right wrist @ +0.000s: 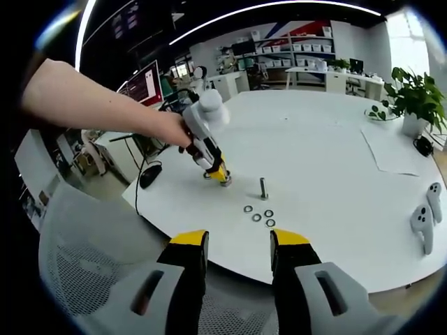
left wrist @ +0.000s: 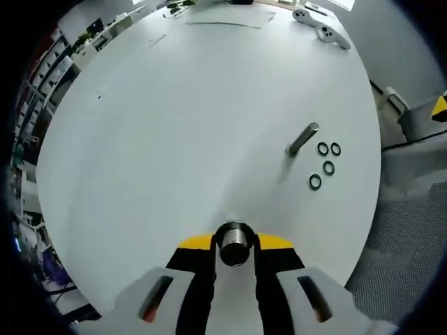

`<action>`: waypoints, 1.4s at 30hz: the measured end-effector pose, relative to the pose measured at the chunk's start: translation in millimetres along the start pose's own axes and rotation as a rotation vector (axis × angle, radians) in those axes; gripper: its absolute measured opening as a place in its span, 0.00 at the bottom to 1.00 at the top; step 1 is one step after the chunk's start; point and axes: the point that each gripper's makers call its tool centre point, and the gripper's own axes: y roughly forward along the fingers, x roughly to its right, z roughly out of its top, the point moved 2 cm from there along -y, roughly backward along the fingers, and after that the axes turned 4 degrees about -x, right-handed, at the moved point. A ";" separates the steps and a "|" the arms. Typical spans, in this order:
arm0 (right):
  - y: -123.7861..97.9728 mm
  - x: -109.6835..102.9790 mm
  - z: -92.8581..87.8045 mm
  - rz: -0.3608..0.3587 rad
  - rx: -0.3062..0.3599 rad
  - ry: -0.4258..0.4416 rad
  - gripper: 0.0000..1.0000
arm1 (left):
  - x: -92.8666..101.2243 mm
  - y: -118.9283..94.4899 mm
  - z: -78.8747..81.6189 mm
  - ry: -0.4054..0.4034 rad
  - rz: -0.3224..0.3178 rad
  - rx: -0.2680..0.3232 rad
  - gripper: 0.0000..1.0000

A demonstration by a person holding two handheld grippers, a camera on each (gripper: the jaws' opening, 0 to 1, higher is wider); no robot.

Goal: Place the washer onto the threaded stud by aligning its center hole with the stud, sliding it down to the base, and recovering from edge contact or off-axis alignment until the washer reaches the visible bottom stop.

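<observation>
While the left gripper (left wrist: 235,269) clamps its jaws on a metal cylinder (left wrist: 235,243) low over the white tabletop (left wrist: 174,139), the right gripper (right wrist: 237,255) hangs open, holding nothing. Farther off, four washers (left wrist: 323,166) lie beside the upright stud (left wrist: 303,139).

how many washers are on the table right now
4, all loose on the table beside the stud: two side by side nearest its top, one below them, one lowest. None is on the stud.
</observation>
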 end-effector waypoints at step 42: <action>0.5 -0.6 -0.3 0.002 -0.005 0.001 0.38 | -11.8 1.2 -24.4 -0.121 -0.016 0.064 0.28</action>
